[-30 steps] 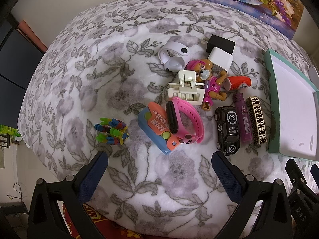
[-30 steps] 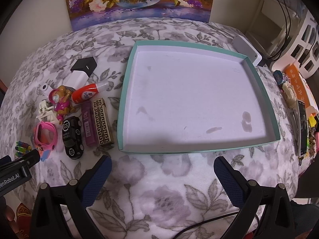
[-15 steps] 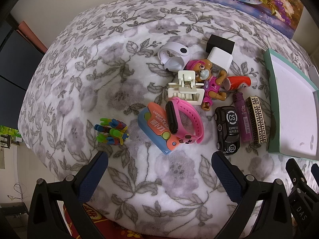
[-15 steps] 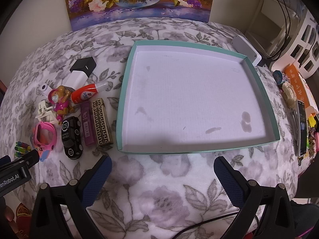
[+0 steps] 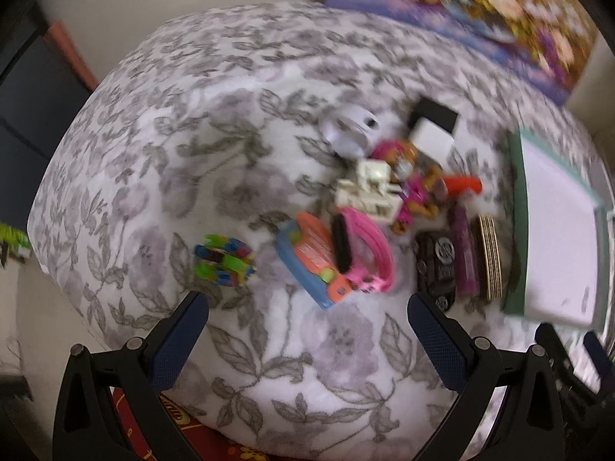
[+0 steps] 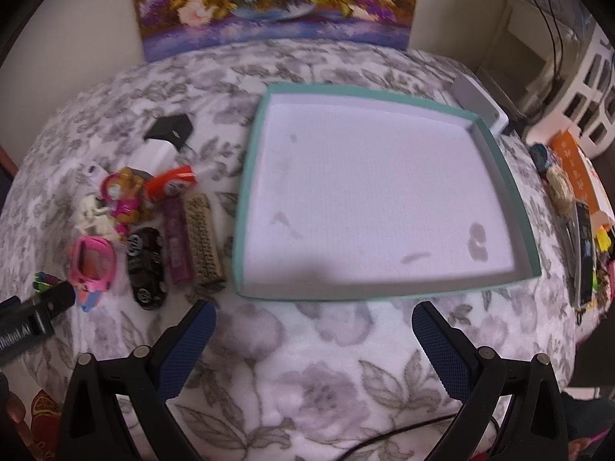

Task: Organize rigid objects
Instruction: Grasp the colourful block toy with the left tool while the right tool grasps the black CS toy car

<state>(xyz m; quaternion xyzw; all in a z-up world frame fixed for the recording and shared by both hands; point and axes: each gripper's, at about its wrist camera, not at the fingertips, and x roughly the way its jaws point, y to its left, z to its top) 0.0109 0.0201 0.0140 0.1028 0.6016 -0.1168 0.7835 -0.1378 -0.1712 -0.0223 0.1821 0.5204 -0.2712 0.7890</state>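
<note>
Here we hold the left gripper (image 5: 307,330) above the flowered cloth (image 5: 192,146), its blue-padded fingers (image 5: 177,342) spread wide with nothing between them. Our right gripper (image 6: 313,340) is likewise spread wide and empty, hovering just in front of the teal tray (image 6: 496,142), whose white floor holds no object, only a few grey marks.

All the small things lie in a cluster to the left of the tray. Nearest its left wall is the patterned gold bar (image 6: 203,238), with the purple tube (image 6: 177,244) touching it on the far side from the tray, then the black toy car (image 6: 146,263). Farther left of the tray sit the pink wristband (image 6: 92,263) on a blue-and-orange card (image 5: 307,265), a white hair clip (image 5: 367,188) and a pink toy pup (image 5: 413,188). A red tube (image 6: 171,184), a white charger (image 5: 430,140), a black box (image 6: 171,127) and a round white case (image 5: 351,128) lie toward the tray's back-left corner. The bundle of coloured clips (image 5: 223,261) lies farthest from the tray, well apart from the rest. Both views are somewhat blurred.
</note>
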